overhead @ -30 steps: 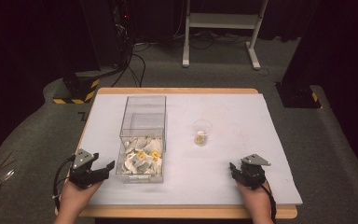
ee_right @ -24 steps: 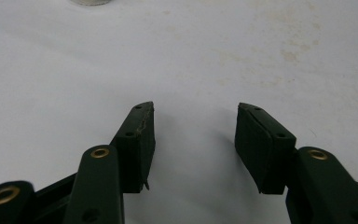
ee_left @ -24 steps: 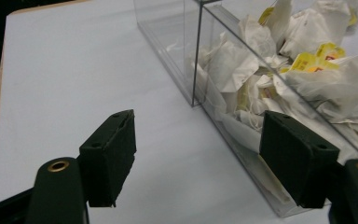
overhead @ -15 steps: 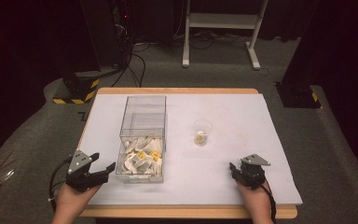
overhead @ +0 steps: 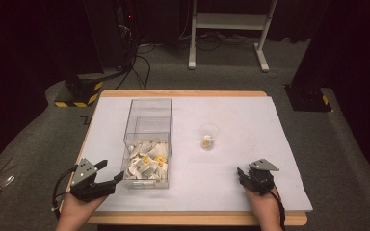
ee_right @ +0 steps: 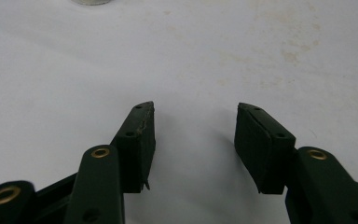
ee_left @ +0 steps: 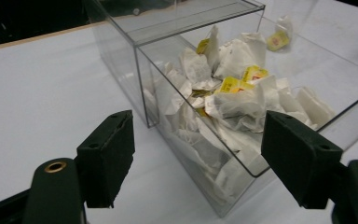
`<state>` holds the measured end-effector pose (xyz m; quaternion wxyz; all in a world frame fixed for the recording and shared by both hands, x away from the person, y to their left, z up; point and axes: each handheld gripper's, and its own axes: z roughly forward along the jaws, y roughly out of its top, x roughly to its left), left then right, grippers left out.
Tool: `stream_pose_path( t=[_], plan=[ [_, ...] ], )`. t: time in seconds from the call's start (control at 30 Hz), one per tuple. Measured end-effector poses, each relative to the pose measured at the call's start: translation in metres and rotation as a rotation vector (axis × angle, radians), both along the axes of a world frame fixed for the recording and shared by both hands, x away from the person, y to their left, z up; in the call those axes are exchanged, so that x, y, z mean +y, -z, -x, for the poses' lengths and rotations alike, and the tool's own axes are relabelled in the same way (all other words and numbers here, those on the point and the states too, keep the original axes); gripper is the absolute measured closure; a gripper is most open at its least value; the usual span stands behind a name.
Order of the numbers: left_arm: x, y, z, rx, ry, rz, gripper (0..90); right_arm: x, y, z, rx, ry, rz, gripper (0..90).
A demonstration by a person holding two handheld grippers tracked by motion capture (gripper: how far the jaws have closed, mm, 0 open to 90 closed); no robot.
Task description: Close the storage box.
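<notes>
High view: a white-topped counter (overhead: 231,125) carries a clear plastic box (overhead: 148,142) left of centre and a small clear cup (overhead: 209,136) to its right, well apart from the box. The near end of the box holds a heap of white tea bags (overhead: 147,164) with yellow tags. The left gripper (overhead: 112,173) sits at the near left corner of the counter, held in the person's left hand (overhead: 77,211), with its jaws pointed at the near end of the box and just beside it. The right gripper (overhead: 243,175) rests near the front right edge, well apart from the cup and the box.

Left gripper view: the jaws stand wide apart and hold nothing; the near corner of the box (ee_left: 242,116) lies ahead between them, not touched by either one. The tea bags (ee_left: 235,98) are piled against the clear wall inside.

Right gripper view: the jaws stand about half open over the bare white counter (ee_right: 177,60), with nothing between them.
</notes>
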<state>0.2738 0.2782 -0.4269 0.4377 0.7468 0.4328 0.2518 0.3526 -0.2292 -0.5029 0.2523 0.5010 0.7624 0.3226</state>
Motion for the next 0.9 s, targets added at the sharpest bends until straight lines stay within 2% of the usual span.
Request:
stream_pose_path(
  t=[0.1,0.17,0.27,0.37,0.57,0.67,0.73,0.9],
  plan=[
    [-0.002,0.002,0.003,-0.006,0.028,0.005,26.6,0.000,0.000,0.000,0.004,-0.002,-0.003,48.1],
    [-0.005,0.004,0.005,0.001,0.026,-0.003,27.1,0.000,0.000,0.000,0.004,-0.003,-0.003,48.1],
    [-0.007,0.009,0.008,0.010,0.033,0.014,26.7,0.000,0.000,0.000,0.006,-0.003,-0.004,48.1],
    [-0.011,0.016,0.008,0.023,0.040,-0.004,26.7,-0.001,0.000,-0.001,0.008,-0.007,-0.008,47.9],
    [-0.014,0.026,0.009,0.029,0.060,-0.010,30.3,-0.002,0.000,-0.002,0.013,-0.009,-0.015,47.3],
    [-0.016,0.032,0.006,0.059,0.063,-0.024,32.1,-0.002,0.000,-0.002,0.017,-0.009,-0.017,47.1],
    [-0.019,0.035,0.005,0.078,0.069,-0.017,33.0,-0.002,0.000,-0.002,0.017,-0.010,-0.018,47.0],
    [-0.022,0.039,0.002,0.076,0.075,-0.034,31.4,-0.001,0.000,-0.001,0.012,-0.010,-0.014,45.0]
  ],
)
